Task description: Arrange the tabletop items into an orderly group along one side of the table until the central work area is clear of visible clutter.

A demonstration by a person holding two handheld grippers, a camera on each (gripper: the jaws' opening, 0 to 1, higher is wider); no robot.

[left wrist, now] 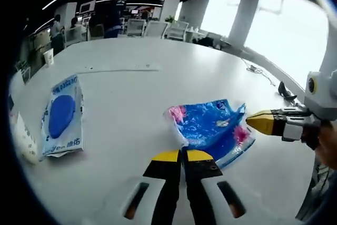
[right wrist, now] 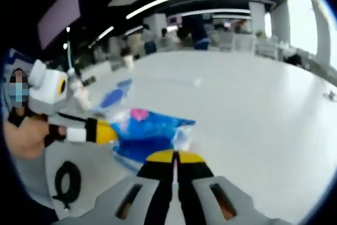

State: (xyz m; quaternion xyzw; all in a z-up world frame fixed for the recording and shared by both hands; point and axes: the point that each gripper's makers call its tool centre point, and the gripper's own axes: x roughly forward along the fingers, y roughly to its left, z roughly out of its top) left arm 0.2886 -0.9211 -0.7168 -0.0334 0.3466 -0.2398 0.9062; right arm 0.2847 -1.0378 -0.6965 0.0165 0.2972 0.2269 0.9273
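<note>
My left gripper (left wrist: 181, 154) fingers pinch the blue plastic packet (left wrist: 210, 125) by its white corner; my right gripper (right wrist: 175, 156) fingers are closed, seemingly on its edge. It's light, limp, slippery.

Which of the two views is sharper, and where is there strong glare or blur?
Left gripper view: sharper; the blue packet and the white-and-blue bag are crisp, though the windows at upper right are blown out. Right gripper view: softer overall, the blue packet smeared, the background hazy, ceiling light strips glaring.
</note>
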